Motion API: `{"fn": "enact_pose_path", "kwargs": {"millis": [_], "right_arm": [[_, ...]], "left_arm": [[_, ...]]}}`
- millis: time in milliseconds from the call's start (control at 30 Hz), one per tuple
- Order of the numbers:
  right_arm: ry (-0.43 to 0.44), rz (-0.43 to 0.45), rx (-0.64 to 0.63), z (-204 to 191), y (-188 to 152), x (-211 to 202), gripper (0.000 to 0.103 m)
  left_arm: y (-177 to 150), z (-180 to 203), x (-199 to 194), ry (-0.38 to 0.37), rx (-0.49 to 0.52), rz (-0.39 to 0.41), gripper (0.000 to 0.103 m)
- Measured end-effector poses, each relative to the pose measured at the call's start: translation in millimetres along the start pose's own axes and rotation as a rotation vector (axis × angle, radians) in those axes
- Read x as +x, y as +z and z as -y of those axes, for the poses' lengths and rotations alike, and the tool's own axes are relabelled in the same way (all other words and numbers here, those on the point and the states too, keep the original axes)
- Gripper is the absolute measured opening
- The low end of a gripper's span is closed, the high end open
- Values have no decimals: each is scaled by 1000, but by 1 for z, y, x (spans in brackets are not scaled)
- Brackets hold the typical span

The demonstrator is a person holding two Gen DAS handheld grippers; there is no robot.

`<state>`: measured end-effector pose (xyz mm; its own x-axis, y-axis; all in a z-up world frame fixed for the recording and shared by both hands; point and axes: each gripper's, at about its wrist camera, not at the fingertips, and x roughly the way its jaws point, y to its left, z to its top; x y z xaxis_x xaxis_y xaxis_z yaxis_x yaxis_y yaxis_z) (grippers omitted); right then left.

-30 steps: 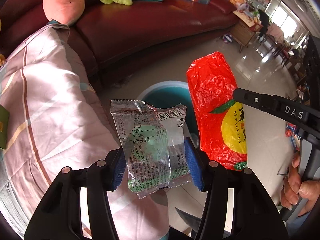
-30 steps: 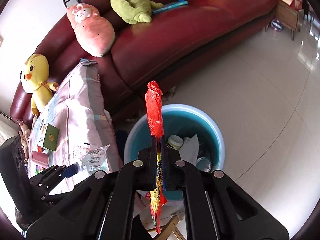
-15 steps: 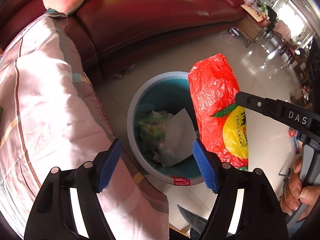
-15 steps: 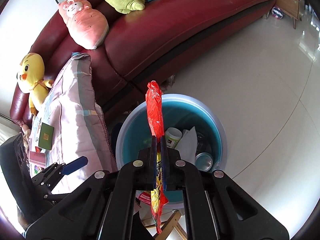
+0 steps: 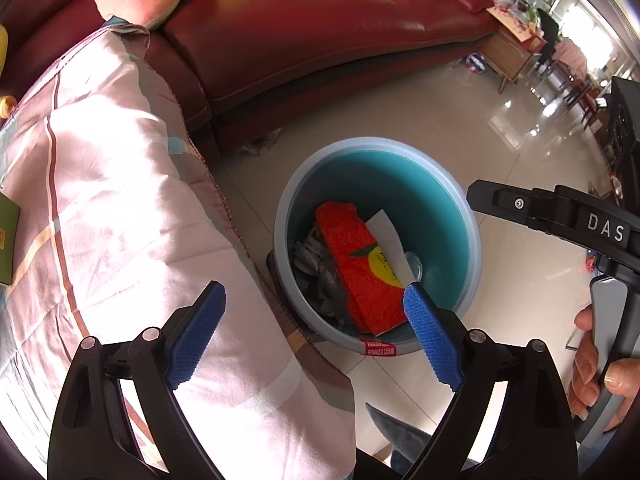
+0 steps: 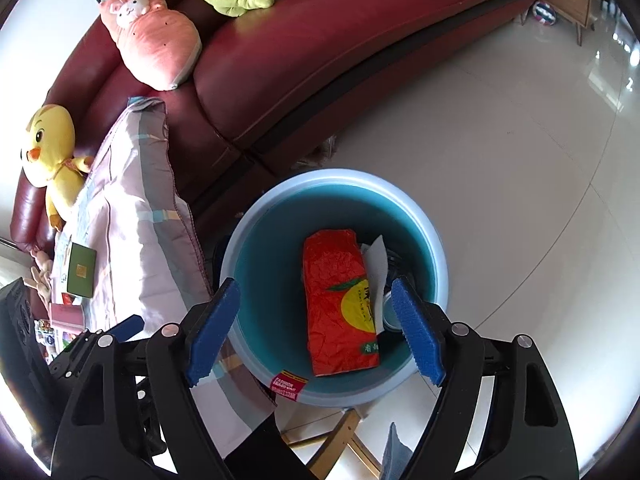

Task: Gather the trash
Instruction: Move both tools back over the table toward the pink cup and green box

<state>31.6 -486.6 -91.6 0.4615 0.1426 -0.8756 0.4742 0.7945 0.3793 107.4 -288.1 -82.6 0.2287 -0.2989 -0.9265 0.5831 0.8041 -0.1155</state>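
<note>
A red snack bag (image 6: pixel 340 300) with a yellow fruit print lies inside the blue round bin (image 6: pixel 256 216) on the floor, on top of white paper (image 6: pixel 376 264) and other wrappers. In the left wrist view the same red bag (image 5: pixel 360 264) lies in the bin (image 5: pixel 460 208) over grey crumpled wrappers (image 5: pixel 316 256). My right gripper (image 6: pixel 316 328) hangs above the bin, jaws opening, nothing between the blue pads. My left gripper (image 5: pixel 316 332) is over the bin's near rim, jaws opening wide and empty. The right gripper's black finger (image 5: pixel 532 208) reaches in from the right.
A dark red sofa (image 6: pixel 320 48) curves behind the bin, with plush toys (image 6: pixel 156 44) on it. A pink striped quilt (image 5: pixel 100 200) lies to the left of the bin, with a green box (image 6: pixel 82 272) on it. Glossy tiled floor (image 6: pixel 500 140) spreads to the right. A hand (image 5: pixel 596 368) grips the right handle.
The clear wrapper dropped from my left gripper into the bin, then the red bag fell from my right gripper into it. Both grippers have gone from shut on trash to open.
</note>
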Motion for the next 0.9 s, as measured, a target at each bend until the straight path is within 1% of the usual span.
{"fn": "enact_pose_path", "kwargs": {"millis": [233, 367, 633, 900], "right_arm": [[-28, -4, -38, -14, -9, -4, 77], [-29, -18, -68, -30, -15, -3, 77], [-25, -55, -151, -77, -32, 2, 78], [-31, -76, -247, -129, -51, 6, 78]], "left_arm": [[-11, -11, -16, 5, -25, 19, 92], [-22, -26, -27, 16, -47, 36, 92], [-46, -74, -54, 43, -109, 68, 92], [-72, -121, -79, 49, -176, 106, 92]]}}
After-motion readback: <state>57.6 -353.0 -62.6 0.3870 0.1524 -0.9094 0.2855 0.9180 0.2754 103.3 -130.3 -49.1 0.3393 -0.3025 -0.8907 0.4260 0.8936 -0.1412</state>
